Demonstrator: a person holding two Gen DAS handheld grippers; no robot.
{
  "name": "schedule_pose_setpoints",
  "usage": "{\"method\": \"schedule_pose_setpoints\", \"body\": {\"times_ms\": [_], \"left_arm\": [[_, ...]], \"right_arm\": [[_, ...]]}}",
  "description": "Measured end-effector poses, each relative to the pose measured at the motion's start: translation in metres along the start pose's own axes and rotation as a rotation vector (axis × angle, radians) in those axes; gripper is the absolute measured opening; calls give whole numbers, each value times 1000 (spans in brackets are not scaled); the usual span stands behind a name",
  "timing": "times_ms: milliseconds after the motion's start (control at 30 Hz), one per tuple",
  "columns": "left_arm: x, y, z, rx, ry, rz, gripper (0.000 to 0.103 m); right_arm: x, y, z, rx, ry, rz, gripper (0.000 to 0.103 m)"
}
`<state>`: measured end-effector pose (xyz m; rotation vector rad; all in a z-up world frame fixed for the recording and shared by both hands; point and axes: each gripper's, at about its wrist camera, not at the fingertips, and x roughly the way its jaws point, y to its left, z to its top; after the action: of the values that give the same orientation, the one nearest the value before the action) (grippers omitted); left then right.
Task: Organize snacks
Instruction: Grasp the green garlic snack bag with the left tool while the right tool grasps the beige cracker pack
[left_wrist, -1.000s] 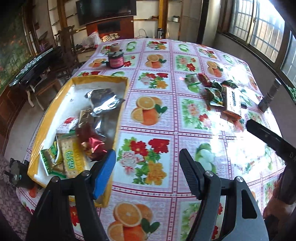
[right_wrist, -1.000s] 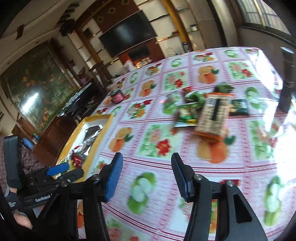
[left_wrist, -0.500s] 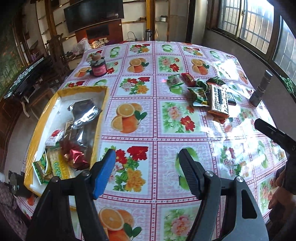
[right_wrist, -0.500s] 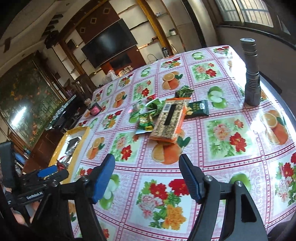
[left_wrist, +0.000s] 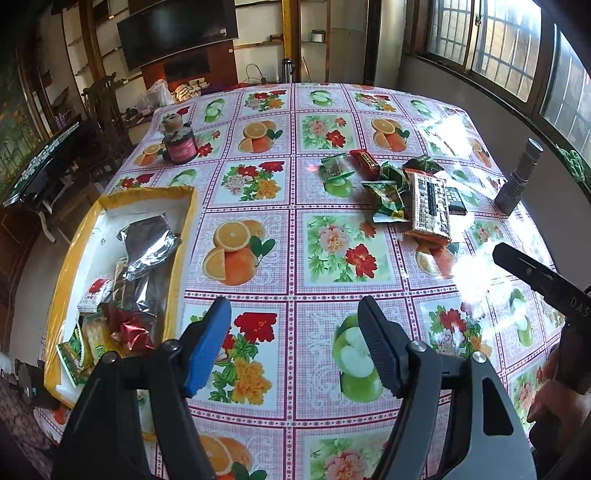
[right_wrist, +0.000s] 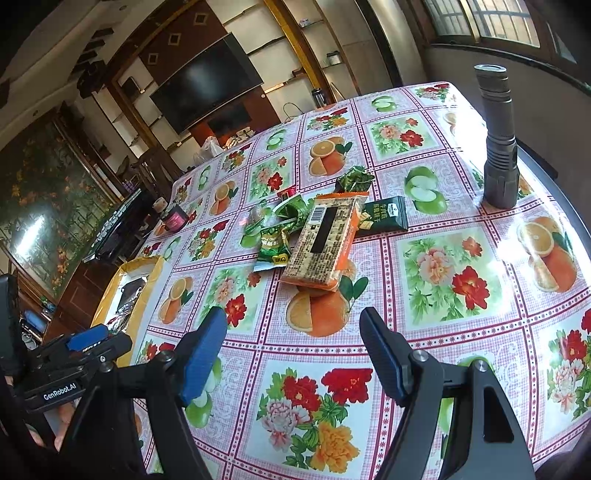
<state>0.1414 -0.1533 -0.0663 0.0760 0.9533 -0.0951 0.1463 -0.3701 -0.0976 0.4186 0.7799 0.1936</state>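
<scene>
A yellow-rimmed white tray (left_wrist: 186, 221) at the table's left holds a silver foil pack (left_wrist: 147, 240), a red wrapper (left_wrist: 129, 328) and green packets. Loose snacks lie in a pile at mid-right: a long orange cracker pack (left_wrist: 430, 210) (right_wrist: 325, 240), a green packet (left_wrist: 388, 199) (right_wrist: 273, 247), a red packet (left_wrist: 365, 158) and a dark green bar (right_wrist: 384, 216). My left gripper (left_wrist: 293, 306) hovers open over the cloth, right of the tray. My right gripper (right_wrist: 291, 314) is open and bare, just short of the orange pack.
A grey flashlight (right_wrist: 498, 140) stands upright near the table's right edge, beside the pile. A dark jar (left_wrist: 180, 142) with a pink label stands at the far left. Flowers and fruit pattern the tablecloth (left_wrist: 332, 258). Chairs and a TV cabinet stand behind the table.
My right gripper's jaws have spread wider and it has come closer to the snack pile. The left gripper has drifted right, away from the tray. No snack has moved.
</scene>
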Motion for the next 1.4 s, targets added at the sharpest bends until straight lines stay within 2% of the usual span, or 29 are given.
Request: {"method": "schedule_pose_setpoints", "body": {"times_ms": [433, 700, 867, 933, 1000, 1133, 1400], "left_arm": [[33, -7, 28, -33, 41, -43, 73], [64, -15, 57, -58, 69, -60, 73], [85, -28, 77, -55, 94, -95, 73], [93, -37, 83, -45, 108, -110, 73], [100, -45, 88, -41, 115, -127, 73], [122, -67, 102, -35, 142, -154, 73], [163, -100, 107, 23, 189, -101, 72]], "right_arm": [[48, 5, 34, 13, 45, -49, 74], [99, 1, 50, 25, 101, -135, 74], [120, 0, 50, -27, 134, -210, 73], [120, -8, 48, -35, 126, -205, 61], [113, -16, 47, -37, 121, -208, 57], [98, -33, 46, -39, 119, -223, 55], [72, -57, 45, -26, 90, -206, 55]]}}
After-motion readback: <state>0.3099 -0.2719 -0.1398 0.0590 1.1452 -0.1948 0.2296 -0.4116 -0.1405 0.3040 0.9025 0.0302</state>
